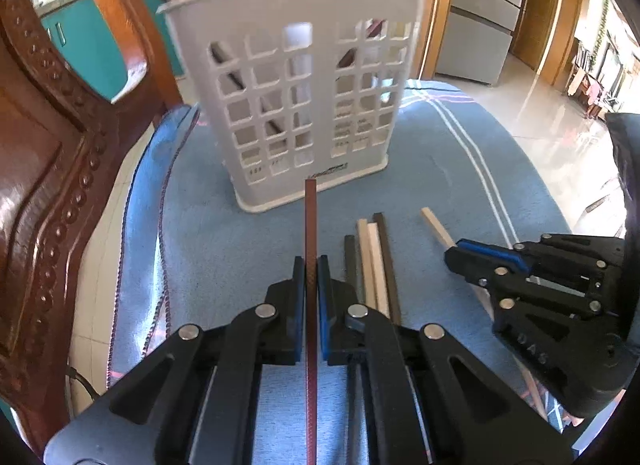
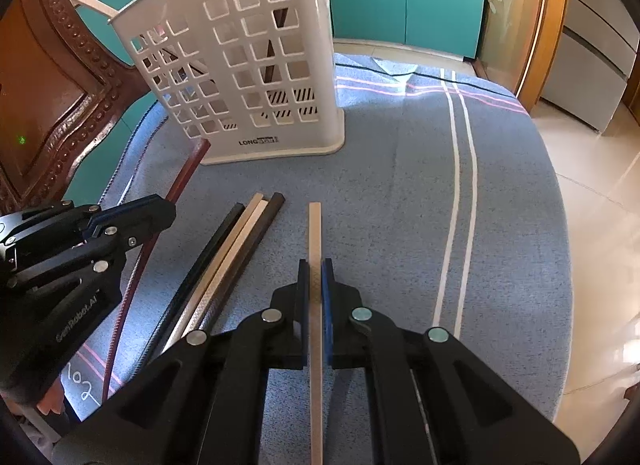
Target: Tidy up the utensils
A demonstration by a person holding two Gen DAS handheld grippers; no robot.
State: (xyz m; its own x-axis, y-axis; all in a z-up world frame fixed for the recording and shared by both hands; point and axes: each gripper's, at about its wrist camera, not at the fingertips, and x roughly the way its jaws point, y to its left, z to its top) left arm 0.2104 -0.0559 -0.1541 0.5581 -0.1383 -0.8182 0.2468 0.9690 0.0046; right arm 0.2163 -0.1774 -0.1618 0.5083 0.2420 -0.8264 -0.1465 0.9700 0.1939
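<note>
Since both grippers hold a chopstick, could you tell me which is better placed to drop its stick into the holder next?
Probably the left gripper: its red chopstick already points at the white holder, tip near its base.

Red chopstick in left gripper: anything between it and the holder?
Nothing visible. The red chopstick, clamped in the left gripper, points at the white holder across bare blue cloth. The loose chopsticks lie to its right, off the path.
</note>
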